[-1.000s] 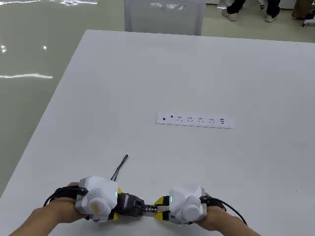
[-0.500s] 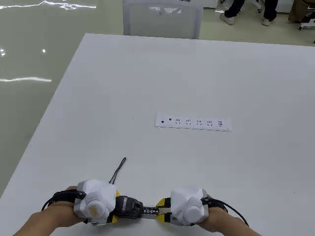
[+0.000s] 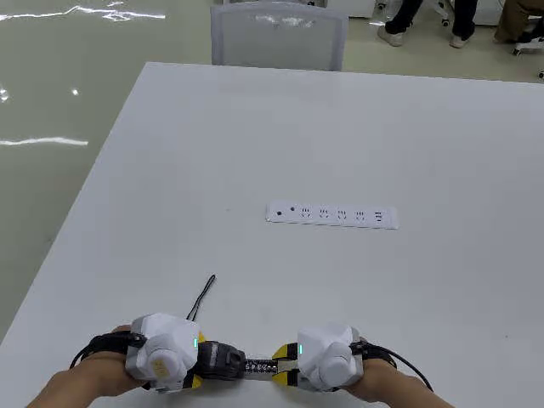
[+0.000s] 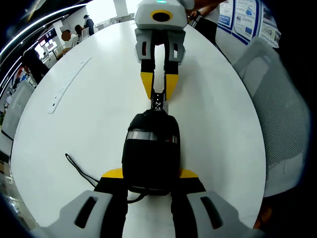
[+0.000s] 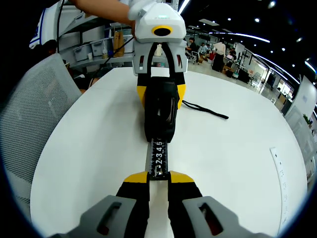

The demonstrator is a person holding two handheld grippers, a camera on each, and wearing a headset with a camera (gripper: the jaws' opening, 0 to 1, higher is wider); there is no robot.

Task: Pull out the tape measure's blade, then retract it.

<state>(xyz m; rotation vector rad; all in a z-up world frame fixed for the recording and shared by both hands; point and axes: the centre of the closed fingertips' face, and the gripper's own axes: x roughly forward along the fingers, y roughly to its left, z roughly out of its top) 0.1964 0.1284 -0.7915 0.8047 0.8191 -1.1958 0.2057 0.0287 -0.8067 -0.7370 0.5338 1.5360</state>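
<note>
The black tape measure [image 3: 223,358] lies low over the white table near its front edge. My left gripper [image 3: 201,359] is shut on its body [image 4: 151,148], one yellow-tipped jaw on each side. A short length of blade [image 5: 158,157], printed 2 to 5, runs out to my right gripper [image 3: 279,365], which is shut on the blade's end [image 4: 157,103]. In the right gripper view my right gripper [image 5: 158,177] pinches the blade, and the left gripper [image 5: 161,94] faces it around the case [image 5: 162,111]. The two grippers point at each other.
The tape's black wrist strap [image 3: 204,293] trails on the table behind the left gripper. A white power strip [image 3: 331,215] lies mid-table. A grey mesh chair [image 3: 279,34] stands at the far edge and another chair back [image 5: 34,114] beside the near edge. People sit further off.
The two grippers have drawn slightly apart, so a little more blade shows between them. The head camera has tipped, shifting the whole picture.
</note>
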